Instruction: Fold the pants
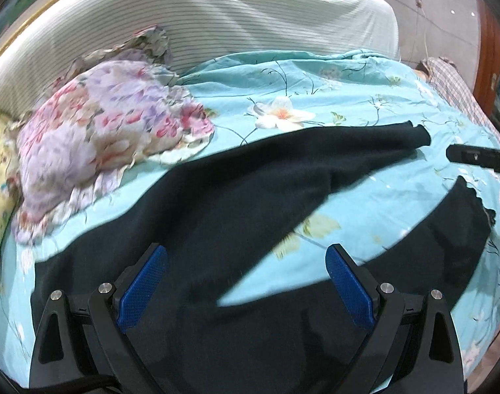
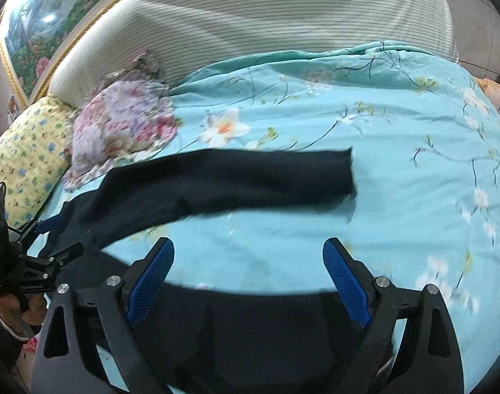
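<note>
Both grippers are wide open and holding nothing. The left gripper (image 1: 246, 282) hovers right over the waist end of the dark pants (image 1: 217, 203), its blue pads (image 1: 141, 285) spread far apart with only black fabric under them. In the right wrist view, the right gripper (image 2: 248, 282) is spread just as wide, sitting above the nearer leg of the pants (image 2: 217, 180), with a strip of bare bedspread showing between its fingers.

The pants lie flat on the turquoise floral bedspread (image 1: 332, 98), legs splayed in a V. From the left gripper, the waist is nearest, and the two legs run away toward the right. A wedge of turquoise shows between them. The farther leg ends in a cuff (image 1: 417, 134) well out on the bedspread. The nearer leg curves off along the bed's edge.

You can see the left gripper (image 2: 53, 239) from the right camera too, down at the waist end of the pants, jaws apart, with the person's hand (image 2: 26, 308) on the handle.

Past the pants, toward the headboard side, a crumpled flowery cloth (image 1: 102, 131) sits just beside the farther leg, maybe touching its edge; too blurry to say. Beyond that is a yellow flowered pillow (image 2: 23, 151), then the striped white headboard (image 2: 266, 23), and a gold-framed painting (image 2: 46, 16) behind it all.
</note>
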The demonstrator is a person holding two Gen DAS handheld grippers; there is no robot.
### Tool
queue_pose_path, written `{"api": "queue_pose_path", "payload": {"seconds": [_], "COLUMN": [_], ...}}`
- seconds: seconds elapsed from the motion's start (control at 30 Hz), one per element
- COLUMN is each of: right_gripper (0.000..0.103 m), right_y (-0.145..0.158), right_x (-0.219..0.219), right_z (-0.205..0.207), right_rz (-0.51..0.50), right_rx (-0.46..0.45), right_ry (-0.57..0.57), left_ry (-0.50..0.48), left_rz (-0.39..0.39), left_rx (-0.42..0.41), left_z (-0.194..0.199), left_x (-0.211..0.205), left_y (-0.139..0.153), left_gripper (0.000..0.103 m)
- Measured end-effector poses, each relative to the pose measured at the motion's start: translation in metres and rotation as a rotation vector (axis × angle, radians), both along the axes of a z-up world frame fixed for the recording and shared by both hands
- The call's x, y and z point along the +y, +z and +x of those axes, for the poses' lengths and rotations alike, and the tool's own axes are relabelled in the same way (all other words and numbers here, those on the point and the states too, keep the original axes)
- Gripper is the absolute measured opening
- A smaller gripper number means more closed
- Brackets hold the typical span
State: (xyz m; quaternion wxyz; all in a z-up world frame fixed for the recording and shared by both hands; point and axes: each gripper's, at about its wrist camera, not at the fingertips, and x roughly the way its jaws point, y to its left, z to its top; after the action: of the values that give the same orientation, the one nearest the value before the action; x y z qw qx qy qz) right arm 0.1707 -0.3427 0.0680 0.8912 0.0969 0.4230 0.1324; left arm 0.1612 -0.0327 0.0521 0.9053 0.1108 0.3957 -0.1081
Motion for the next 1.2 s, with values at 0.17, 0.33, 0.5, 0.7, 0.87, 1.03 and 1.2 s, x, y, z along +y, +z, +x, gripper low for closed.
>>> {"api": "queue_pose_path", "payload": {"seconds": [0.17, 0.33, 0.5, 0.7, 0.87, 1.03, 1.2], "right_gripper": [0.092, 0.092, 0.075, 0.054, 0.025, 0.01, 0.008], "right_y": [-0.003, -0.01, -0.016, -0.036, -0.044, -0.039, -0.022], "right_x": [-0.023, -0.045, -0.066, -0.071, -0.069, -0.065, -0.065], "right_z": [0.038, 0.076, 0.114, 0.14, 0.147, 0.147, 0.136], "right_rz": [0.028, 0.051, 0.098, 0.071, 0.073, 0.054, 0.053], "right_rx": [0.044, 0.091, 0.149, 0.241, 0.256, 0.229, 0.182], "right_ry": [-0.035, -0.066, -0.087, -0.073, -0.049, -0.035, -0.011], "left_ry": [-0.038, -0.106, -0.188, -0.248, -0.268, -0.284, -0.291], "left_rz": [0.008, 0.05, 0.038, -0.004, -0.007, -0.012, -0.065], "left_rx": [0.028, 0.061, 0.143, 0.195, 0.295, 0.397, 0.392], "left_z": [0.039, 0.086, 0.131, 0.165, 0.183, 0.19, 0.173], "left_x": [-0.002, -0.009, -0.02, -0.037, -0.046, -0.055, -0.051], "left_y": [-0.002, -0.006, -0.015, -0.023, -0.041, -0.057, -0.044], "left_gripper": [0.098, 0.098, 0.098, 0.098, 0.094, 0.043, 0.01]}}
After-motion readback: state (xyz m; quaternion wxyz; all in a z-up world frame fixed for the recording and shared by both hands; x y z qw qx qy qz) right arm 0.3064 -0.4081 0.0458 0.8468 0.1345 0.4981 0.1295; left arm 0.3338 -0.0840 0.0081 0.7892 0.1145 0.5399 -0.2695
